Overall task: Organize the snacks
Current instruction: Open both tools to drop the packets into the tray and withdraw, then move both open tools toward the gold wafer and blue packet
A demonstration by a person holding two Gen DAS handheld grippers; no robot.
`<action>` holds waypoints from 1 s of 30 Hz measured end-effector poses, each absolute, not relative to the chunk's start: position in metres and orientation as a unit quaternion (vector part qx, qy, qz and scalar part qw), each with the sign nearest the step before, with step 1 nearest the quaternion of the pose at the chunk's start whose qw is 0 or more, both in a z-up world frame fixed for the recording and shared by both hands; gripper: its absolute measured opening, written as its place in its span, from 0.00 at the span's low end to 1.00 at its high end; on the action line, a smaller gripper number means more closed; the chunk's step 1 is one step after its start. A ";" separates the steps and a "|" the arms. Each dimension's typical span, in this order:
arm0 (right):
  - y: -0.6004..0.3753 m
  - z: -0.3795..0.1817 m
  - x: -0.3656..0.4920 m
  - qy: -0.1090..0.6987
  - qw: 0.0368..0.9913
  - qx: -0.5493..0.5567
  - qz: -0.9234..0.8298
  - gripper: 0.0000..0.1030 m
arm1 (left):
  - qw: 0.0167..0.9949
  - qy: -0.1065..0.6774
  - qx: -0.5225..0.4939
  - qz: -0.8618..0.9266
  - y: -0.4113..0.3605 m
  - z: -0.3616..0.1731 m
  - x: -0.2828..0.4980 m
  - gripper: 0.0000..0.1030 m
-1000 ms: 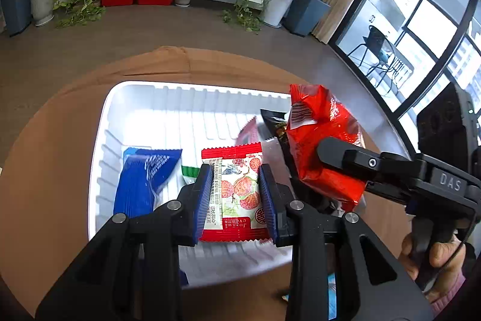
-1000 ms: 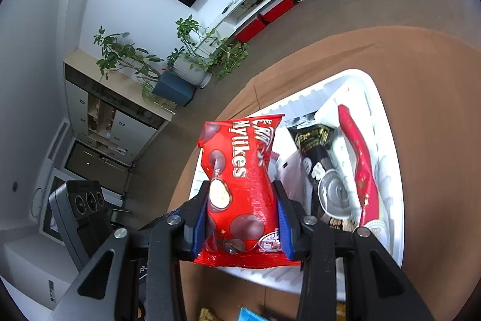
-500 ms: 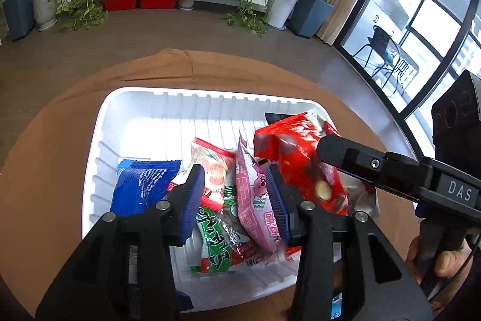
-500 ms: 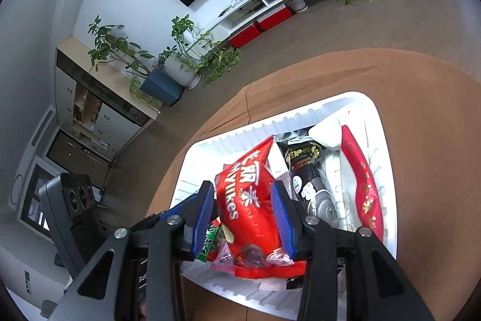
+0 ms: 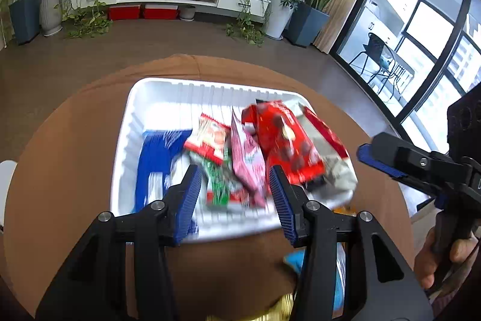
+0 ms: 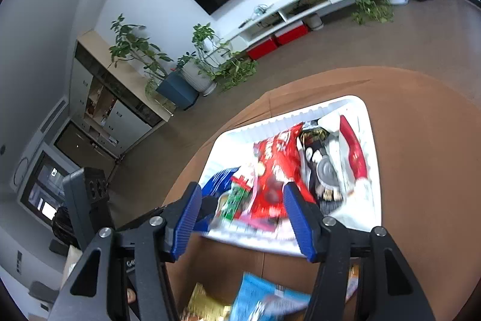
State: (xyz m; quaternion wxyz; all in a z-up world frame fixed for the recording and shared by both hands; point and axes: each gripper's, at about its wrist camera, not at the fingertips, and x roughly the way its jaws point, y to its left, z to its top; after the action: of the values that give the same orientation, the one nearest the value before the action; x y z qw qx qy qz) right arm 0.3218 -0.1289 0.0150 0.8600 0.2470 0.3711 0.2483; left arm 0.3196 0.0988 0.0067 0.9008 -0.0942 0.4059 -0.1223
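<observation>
Red snack bag (image 6: 272, 167) in tray (image 6: 371, 200), beyond right gripper (image 6: 240, 211)

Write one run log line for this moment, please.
left tool: open, empty | right tool: open, empty | red chocolate bag: in white tray

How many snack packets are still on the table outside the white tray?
3 visible in the right wrist view, all near the table's front edge: a gold packet, a light blue packet, and an orange one behind the right gripper. Others may be hidden.

Both wrist cameras look down, near, sharing the white tray (image 5: 129, 122).
</observation>
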 end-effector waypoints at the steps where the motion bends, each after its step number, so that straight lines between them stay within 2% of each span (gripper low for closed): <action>1: -0.130 0.017 0.311 0.367 0.863 0.241 0.249 0.59 | 0.902 0.404 -0.093 -0.123 0.098 0.008 0.309 0.44; 4: -0.131 0.021 0.283 0.359 0.871 0.224 0.250 0.64 | 0.904 0.400 -0.085 -0.124 0.098 0.010 0.281 0.49; 14: -0.138 -0.007 0.212 0.364 0.885 0.177 0.230 0.66 | 0.900 0.410 -0.022 -0.144 0.084 -0.004 0.212 0.49; 27: -0.145 -0.028 0.202 0.375 0.880 0.189 0.220 0.68 | 0.854 0.445 0.158 -0.220 0.052 -0.041 0.186 0.51; 30: -0.146 -0.029 0.203 0.378 0.878 0.193 0.221 0.69 | 0.843 0.444 0.194 -0.235 0.048 -0.043 0.186 0.56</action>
State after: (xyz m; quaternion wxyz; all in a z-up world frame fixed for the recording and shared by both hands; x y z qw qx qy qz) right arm 0.2025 -0.1457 -0.0293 0.8779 0.1929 0.3784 0.2213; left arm 0.1862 0.0479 -0.0434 0.8427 0.1937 0.4441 -0.2348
